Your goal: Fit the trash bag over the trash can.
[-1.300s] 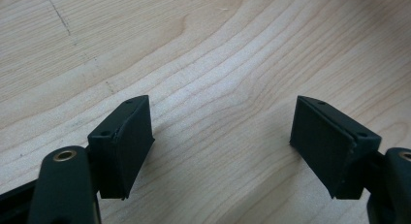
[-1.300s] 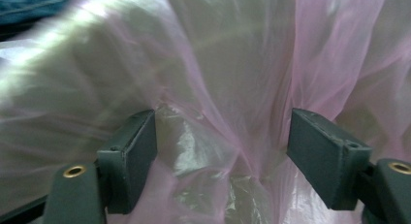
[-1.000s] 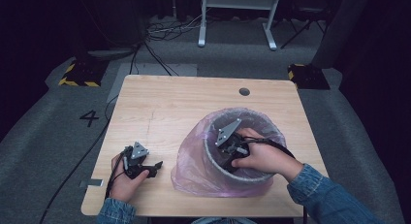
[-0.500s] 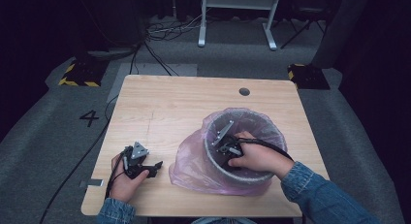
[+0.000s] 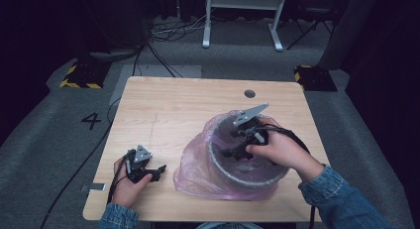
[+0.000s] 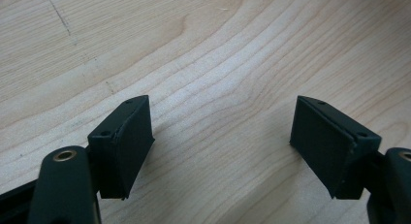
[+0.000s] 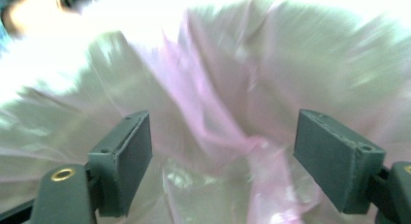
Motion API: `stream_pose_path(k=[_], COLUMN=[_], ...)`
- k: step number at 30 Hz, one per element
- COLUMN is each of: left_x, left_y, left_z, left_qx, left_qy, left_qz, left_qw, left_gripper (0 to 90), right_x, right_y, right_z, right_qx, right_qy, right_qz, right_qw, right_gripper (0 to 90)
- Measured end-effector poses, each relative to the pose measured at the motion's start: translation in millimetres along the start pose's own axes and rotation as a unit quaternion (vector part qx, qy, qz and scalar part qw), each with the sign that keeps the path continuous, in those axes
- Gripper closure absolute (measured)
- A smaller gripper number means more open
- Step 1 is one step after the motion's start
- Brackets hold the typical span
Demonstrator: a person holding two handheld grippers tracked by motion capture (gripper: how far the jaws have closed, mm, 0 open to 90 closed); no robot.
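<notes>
Pink plastic, a thin translucent bag (image 5: 198, 172), lined a grey round bin (image 5: 247, 174) that stood on the wooden bench (image 5: 173, 110) toward its near right corner, the film spilling over the rim and pooling on the bench at the bin's near left side. The right gripper (image 5: 236, 150) hung inside the bin's mouth, held by the right hand (image 5: 277, 149); its jaws stood wide apart after closing a little, released, with crumpled pink film (image 7: 218, 132) lying between and beyond the pads but not pinched. The left gripper (image 5: 148, 170) rested near the bench's near left corner in the left hand (image 5: 126, 187), well apart from the bin, jaws spread wide over bare wood, grasping nothing
</notes>
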State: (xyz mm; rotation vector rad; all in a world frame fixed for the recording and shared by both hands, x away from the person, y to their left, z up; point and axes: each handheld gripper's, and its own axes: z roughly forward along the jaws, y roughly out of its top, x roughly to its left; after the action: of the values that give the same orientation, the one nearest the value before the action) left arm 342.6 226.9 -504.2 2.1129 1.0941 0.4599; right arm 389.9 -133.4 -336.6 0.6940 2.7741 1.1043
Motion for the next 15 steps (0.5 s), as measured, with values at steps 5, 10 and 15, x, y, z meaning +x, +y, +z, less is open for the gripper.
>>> stream_pose_path(k=[5, 10, 15], left_x=[0.1, 0.2, 0.0], left_y=[0.0, 0.0, 0.0], left_z=[0.0, 0.1, 0.1], left_qx=[0.000, 0.000, 0.000], left_qy=[0.000, 0.000, 0.000], left_qz=[0.000, 0.001, 0.000], left_qw=[1.0000, 1.0000, 1.0000], left_gripper=[23.0, 23.0, 23.0], right_x=[-4.3, -15.5, -27.7], right_y=[3.3, -4.6, -20.4], right_z=[-31.6, -62.2, -82.8], right_qx=[-0.051, -0.087, -0.101], right_qy=[-0.029, -0.070, -0.100], right_qz=[0.007, 0.029, 0.047], right_qw=[0.9983, 0.9934, 0.9888], right_gripper=[22.7, 23.0, 23.0])
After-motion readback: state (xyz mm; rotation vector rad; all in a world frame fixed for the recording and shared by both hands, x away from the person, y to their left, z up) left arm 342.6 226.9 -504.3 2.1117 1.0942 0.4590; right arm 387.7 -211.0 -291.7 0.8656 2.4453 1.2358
